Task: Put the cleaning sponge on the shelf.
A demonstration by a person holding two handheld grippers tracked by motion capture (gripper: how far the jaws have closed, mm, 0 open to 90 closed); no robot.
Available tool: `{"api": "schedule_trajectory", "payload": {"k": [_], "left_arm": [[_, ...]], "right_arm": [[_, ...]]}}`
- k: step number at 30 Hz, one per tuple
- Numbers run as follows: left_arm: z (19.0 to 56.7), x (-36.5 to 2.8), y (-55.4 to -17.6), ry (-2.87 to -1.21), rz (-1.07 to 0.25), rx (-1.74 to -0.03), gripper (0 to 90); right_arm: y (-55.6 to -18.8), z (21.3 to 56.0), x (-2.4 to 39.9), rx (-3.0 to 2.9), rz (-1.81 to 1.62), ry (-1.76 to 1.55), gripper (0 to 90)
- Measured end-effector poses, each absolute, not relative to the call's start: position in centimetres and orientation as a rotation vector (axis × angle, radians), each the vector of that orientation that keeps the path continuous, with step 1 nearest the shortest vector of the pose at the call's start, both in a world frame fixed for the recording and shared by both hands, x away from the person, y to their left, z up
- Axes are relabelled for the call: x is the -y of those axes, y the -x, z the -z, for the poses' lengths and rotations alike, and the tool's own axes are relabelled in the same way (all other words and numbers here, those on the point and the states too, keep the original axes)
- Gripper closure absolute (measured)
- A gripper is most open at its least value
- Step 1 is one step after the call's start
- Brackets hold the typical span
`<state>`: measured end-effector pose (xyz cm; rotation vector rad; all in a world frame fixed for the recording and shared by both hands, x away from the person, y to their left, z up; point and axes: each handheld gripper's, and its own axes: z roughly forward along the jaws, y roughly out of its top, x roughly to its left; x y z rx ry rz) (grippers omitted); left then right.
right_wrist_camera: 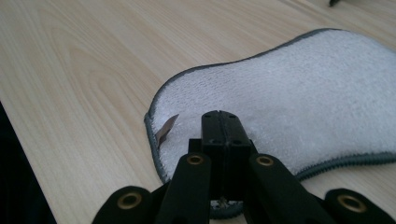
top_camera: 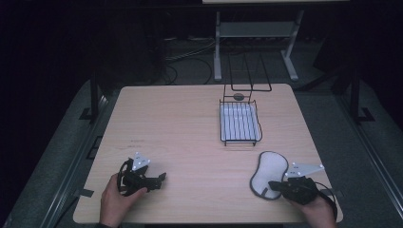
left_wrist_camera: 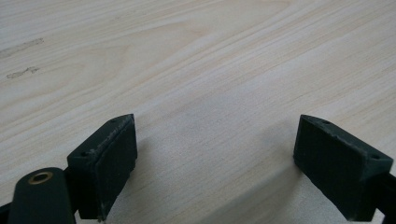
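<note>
A white terry pad with a grey stitched border (top_camera: 269,173) (right_wrist_camera: 299,102) lies flat on the wooden table at the front right. My right gripper (top_camera: 274,185) (right_wrist_camera: 219,122) rests over the pad's near edge, its jaws pressed flush together with no cloth showing between the tips. A small brown tag (right_wrist_camera: 166,129) sticks up from the pad's rim just left of the jaws. At the front left, my left gripper (top_camera: 161,178) (left_wrist_camera: 215,158) sits low over bare wood, jaws wide apart with nothing between them.
A black wire rack with a white tray (top_camera: 240,123) stands past the middle of the table, toward the back right, with a tall wire frame (top_camera: 248,78) behind it. A dark round spot (top_camera: 238,96) sits by the frame's base. Faint marks (left_wrist_camera: 23,72) smudge the wood.
</note>
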<state>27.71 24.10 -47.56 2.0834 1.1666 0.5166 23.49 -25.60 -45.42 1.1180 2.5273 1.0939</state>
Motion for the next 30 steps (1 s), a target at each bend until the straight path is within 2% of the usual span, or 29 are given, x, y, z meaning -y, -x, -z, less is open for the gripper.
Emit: {"api": "schedule_trajectory", "payload": {"k": [30], "left_arm": [[47.6, -24.1, -27.7, -2.083, -0.517, -1.167, 12.7]], "right_arm": [[-24.0, 45.4, 31.1, -2.412, -1.023, -1.265, 89.7]]}}
